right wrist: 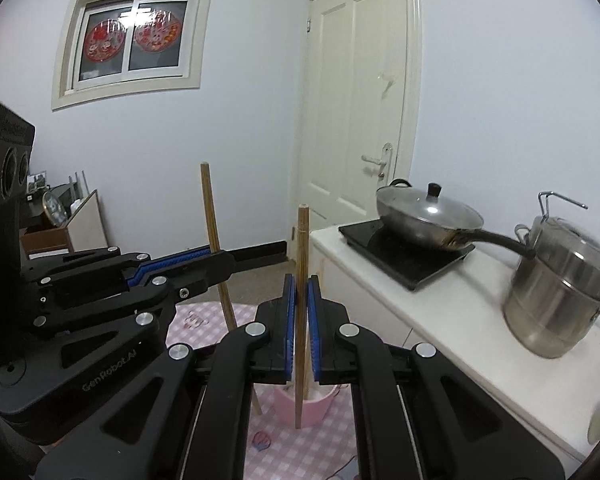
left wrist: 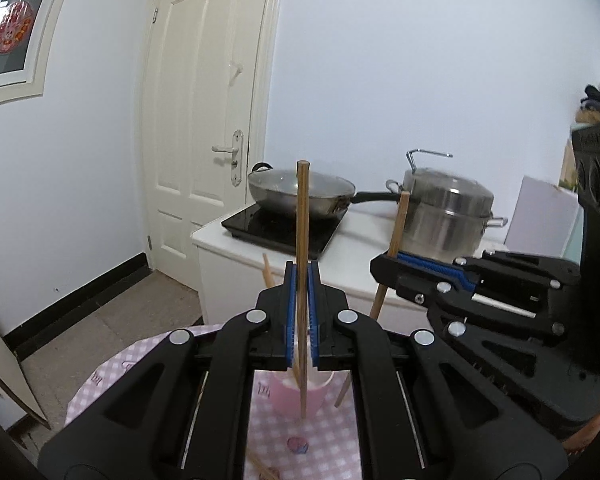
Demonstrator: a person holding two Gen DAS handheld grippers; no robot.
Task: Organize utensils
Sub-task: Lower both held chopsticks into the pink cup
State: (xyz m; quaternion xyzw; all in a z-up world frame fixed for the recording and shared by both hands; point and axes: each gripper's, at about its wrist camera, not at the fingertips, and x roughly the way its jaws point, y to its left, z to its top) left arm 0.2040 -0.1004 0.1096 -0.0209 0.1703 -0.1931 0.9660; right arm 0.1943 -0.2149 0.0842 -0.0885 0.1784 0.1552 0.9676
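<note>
Chopsticks stand upright in both of your tongs: your left gripper (left wrist: 302,312) is clenched on one wooden chopstick (left wrist: 302,240), and your right gripper (right wrist: 300,320) is clenched on the other chopstick (right wrist: 301,280), each pinched mid-shaft between the blue pads so the stick stays vertical and the lower tip hangs free. That hold looks chosen for dropping them tip-first into the pink cup (right wrist: 302,402), which sits directly below and between the two grippers on the pink checked tablecloth (right wrist: 320,448); both tips hang just at or above its rim, outside it as far as you can tell. More chopsticks (left wrist: 262,468) lie loose on the cloth nearer you. Beyond, a white counter (right wrist: 440,320) carries a lidded wok (right wrist: 428,216) on an induction hob (right wrist: 404,260) and a steel steamer pot (right wrist: 564,284).
</note>
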